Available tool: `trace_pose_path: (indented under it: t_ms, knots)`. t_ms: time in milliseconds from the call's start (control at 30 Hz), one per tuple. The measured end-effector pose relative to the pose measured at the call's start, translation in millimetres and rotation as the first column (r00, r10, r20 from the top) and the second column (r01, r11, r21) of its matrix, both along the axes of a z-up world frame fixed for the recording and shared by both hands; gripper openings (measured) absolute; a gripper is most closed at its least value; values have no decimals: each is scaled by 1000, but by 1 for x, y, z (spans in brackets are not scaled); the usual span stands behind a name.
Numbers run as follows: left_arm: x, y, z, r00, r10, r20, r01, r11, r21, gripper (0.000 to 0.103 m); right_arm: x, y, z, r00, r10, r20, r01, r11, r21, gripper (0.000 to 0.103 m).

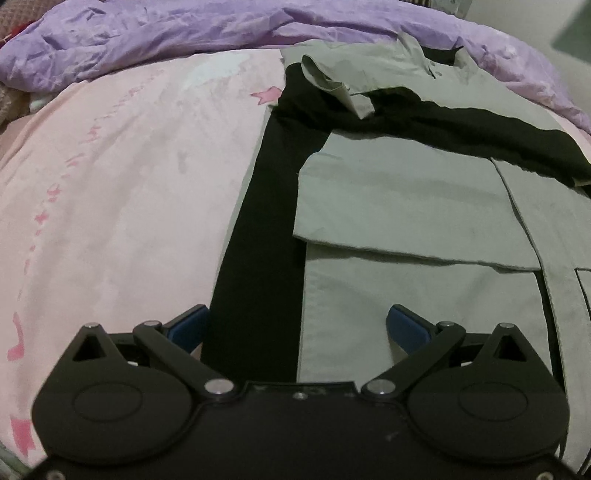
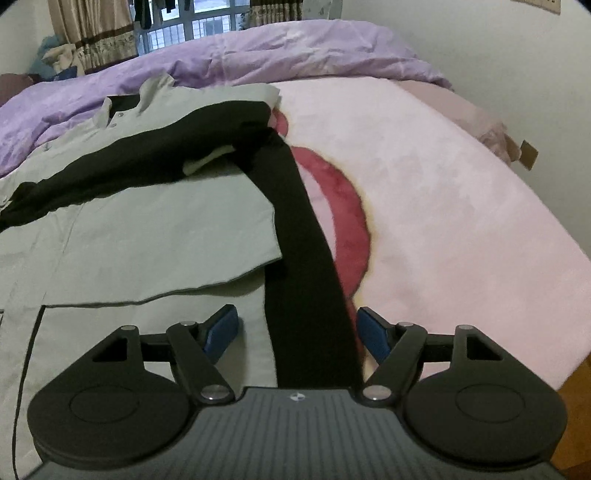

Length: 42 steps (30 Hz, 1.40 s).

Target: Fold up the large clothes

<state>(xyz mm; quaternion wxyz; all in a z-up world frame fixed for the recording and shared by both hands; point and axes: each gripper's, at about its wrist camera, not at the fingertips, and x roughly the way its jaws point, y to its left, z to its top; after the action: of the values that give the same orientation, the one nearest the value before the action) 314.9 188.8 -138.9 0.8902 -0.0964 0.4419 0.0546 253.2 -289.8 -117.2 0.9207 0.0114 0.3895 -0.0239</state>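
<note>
Left gripper [image 1: 295, 326]: held low over the near hem of the jacket, pointing along the bed toward the collar; jaws spread wide, holding nothing. Its left finger [image 1: 186, 326] sits at the outer edge of the black strip, its right finger [image 1: 408, 326] over the grey panel.

Right gripper [image 2: 297, 330]: also low at the near hem, on the jacket's other side, aimed the same way; jaws wide apart and empty. One finger [image 2: 221, 332] is over grey cloth, the other [image 2: 373, 338] just past the black strip, above the pink sheet.

Jacket [image 1: 406, 206]: grey with black panels, lying flat and front-up on the bed, collar at the far end against the purple quilt. Both sleeves are folded inward across the chest, so black bands cross the grey front.

Black strip [image 1: 258, 258]: runs along each long side of the jacket down to the near hem.

Pink sheet [image 1: 129, 184]: covers the bed under the jacket; a large red shape [image 2: 351, 229] is printed on it beside the jacket.

Purple quilt [image 2: 258, 55]: bunched along the far edge of the bed.

Window [image 2: 192, 26]: behind the bed, with curtains [image 2: 92, 33] at its side.
</note>
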Motion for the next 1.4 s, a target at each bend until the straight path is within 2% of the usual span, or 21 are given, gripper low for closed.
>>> trace_pose_path:
  t_ms: [133, 200, 267, 300, 333, 367, 400, 433, 467, 567, 700, 767, 833, 900, 967, 1033, 1100, 1233, 1300, 1400]
  knots:
    - [4, -2, -2, 1000, 1, 10, -1, 1000, 7, 103, 0, -5, -2, 1000, 6, 22, -7, 1000, 25, 93]
    - [7, -4, -2, 1000, -2, 17, 2, 1000, 11, 103, 2, 0, -4, 999, 15, 32, -15, 1000, 0, 90]
    - [8, -4, -2, 999, -10, 36, 9, 1000, 13, 100, 3, 4, -3, 998, 30, 54, -29, 999, -18, 58]
    - [6, -6, -1, 998, -25, 63, 24, 1000, 18, 95, 3, 6, -2, 997, 33, 73, -32, 999, -12, 29]
    - [3, -9, 1, 995, -42, 88, 39, 999, 29, 70, 3, 8, -1, 996, 35, 83, -34, 999, -5, 21]
    - [0, -12, 4, 992, -61, 112, 58, 998, 30, 30, 2, 9, -1, 995, 36, 88, -36, 999, 4, 18]
    - [0, -18, 9, 990, -64, 123, 57, 997, 61, 11, 0, 10, -1, 994, 32, 102, -32, 999, 5, 7]
    - [2, -22, 12, 991, -60, 120, 47, 993, 109, 8, -2, 11, 1, 992, 31, 121, -34, 999, 15, 6]
    - [6, -23, 16, 990, -70, 123, 57, 992, 111, 7, -6, 11, 5, 988, 15, 152, -19, 999, 26, 6]
    - [3, -15, 47, 969, -83, 231, 71, 996, 59, 8, -20, 10, 35, 954, -17, 301, -8, 997, 82, 5]
    - [-10, -13, 98, 916, -57, 396, 37, 998, 57, 8, -33, 21, 78, 872, -80, 483, 29, 993, 113, 3]
    - [-9, -8, 112, 895, -27, 446, 6, 999, 49, 8, -30, 30, 86, 834, -110, 541, 64, 993, 103, 3]
    - [-2, -1, 113, 892, 7, 451, -18, 1000, 20, 8, -18, 32, 88, 818, -134, 560, 91, 990, 104, 3]
    - [11, 7, 103, 902, 41, 430, -42, 999, -7, 9, 0, 29, 84, 818, -167, 550, 117, 985, 125, 3]
    - [25, 10, 85, 910, 63, 409, -68, 998, -3, 10, 20, 25, 71, 822, -207, 530, 165, 978, 127, 3]
    - [39, 17, 68, 923, 73, 377, -70, 997, -22, 10, 35, 28, 56, 829, -200, 522, 180, 980, 90, 3]
    - [54, 18, 48, 944, 85, 319, -82, 996, -21, 10, 50, 38, 40, 850, -182, 494, 191, 981, 32, 2]
    - [83, 21, 17, 958, 87, 273, -78, 996, -44, 11, 81, 46, 10, 892, -165, 421, 198, 980, -35, 3]
    - [92, 18, 9, 956, 80, 281, -77, 997, -24, 13, 94, 45, 0, 922, -187, 339, 214, 976, -43, 3]
    - [96, 9, 4, 954, 63, 294, -77, 996, 36, 16, 97, 40, -2, 925, -210, 315, 224, 975, -7, 5]
